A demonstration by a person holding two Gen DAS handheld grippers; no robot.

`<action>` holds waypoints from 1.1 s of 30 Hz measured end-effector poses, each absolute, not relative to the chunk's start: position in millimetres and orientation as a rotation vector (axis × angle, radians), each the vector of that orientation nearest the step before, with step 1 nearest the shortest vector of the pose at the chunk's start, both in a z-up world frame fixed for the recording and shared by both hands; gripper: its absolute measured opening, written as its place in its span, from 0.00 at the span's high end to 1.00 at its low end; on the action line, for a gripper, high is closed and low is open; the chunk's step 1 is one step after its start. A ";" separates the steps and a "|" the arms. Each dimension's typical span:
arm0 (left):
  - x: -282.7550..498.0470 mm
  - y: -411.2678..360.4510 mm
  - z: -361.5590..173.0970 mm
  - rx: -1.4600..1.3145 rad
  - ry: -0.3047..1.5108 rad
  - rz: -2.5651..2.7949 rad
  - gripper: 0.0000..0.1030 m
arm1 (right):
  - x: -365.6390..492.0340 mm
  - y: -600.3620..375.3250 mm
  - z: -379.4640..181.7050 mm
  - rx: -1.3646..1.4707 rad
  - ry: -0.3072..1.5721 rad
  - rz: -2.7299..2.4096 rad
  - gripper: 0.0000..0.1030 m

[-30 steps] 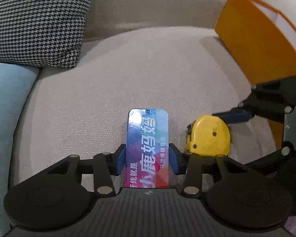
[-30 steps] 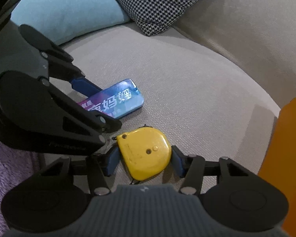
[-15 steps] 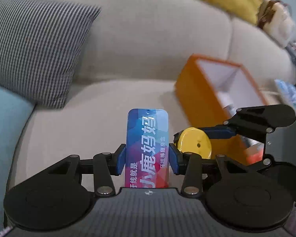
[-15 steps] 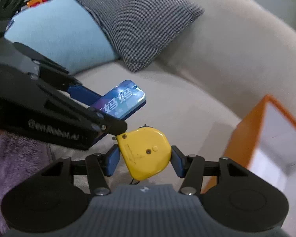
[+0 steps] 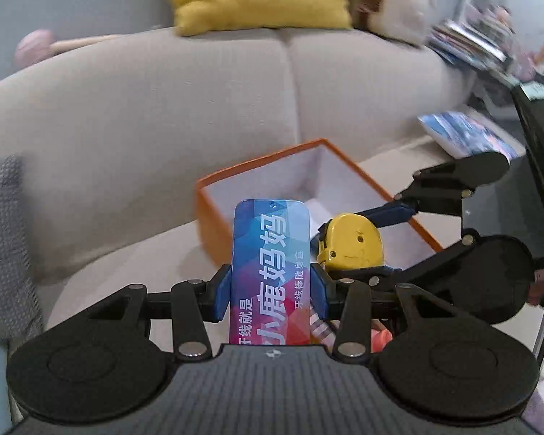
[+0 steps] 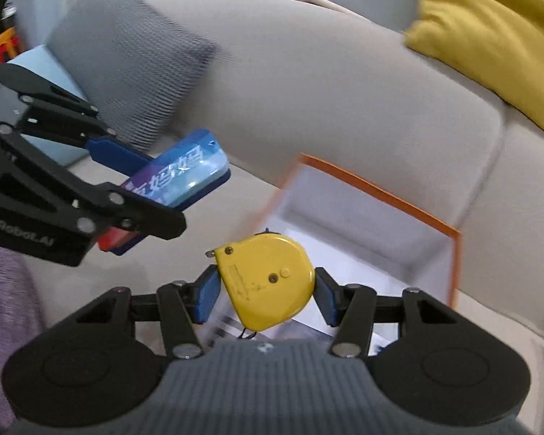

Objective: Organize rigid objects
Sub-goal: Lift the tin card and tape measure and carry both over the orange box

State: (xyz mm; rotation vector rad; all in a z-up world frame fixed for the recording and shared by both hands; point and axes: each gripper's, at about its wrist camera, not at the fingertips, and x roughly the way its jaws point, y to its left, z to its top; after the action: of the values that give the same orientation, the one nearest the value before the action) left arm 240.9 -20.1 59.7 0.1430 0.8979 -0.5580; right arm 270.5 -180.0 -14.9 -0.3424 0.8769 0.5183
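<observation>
Orange box (image 5: pixel 214 217), the largest task item, stands open-topped on the sofa seat (image 5: pixel 156 253) against the backrest. In the left wrist view it lies directly ahead of and below both claws; in the right wrist view its near edge sits under the right claw. Its white interior holds what appear to be printed sheets or booklets; the contents are partly hidden and cannot be identified further.

Blue tin (image 5: pixel 270 272), flat and oblong, is pinched across its narrow width by the left claw (image 5: pixel 270 290). Its long axis runs forward along the fingers, pointing at the box's near wall. It hangs clear of the seat.

Yellow tape measure (image 6: pixel 266 282) is pinched at its flanks by the right claw (image 6: pixel 266 291), flat face up, over the box's near corner.

Judgement: the right claw is the nearer to the box opening; the left claw needs further travel forward before the tin clears the near wall. The two claws are close together, so a collision is possible on a simultaneous drop.
</observation>
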 end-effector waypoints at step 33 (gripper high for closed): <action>324.4 -116.4 -29.2 0.670 0.958 -0.799 0.51 | 341.4 -232.3 -93.5 -0.404 1.027 0.495 0.45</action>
State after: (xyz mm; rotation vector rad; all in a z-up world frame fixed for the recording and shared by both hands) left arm 324.4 -116.4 -29.2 0.6704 0.9577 -0.7995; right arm 341.4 -232.3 -93.5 -0.4037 1.0274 0.4946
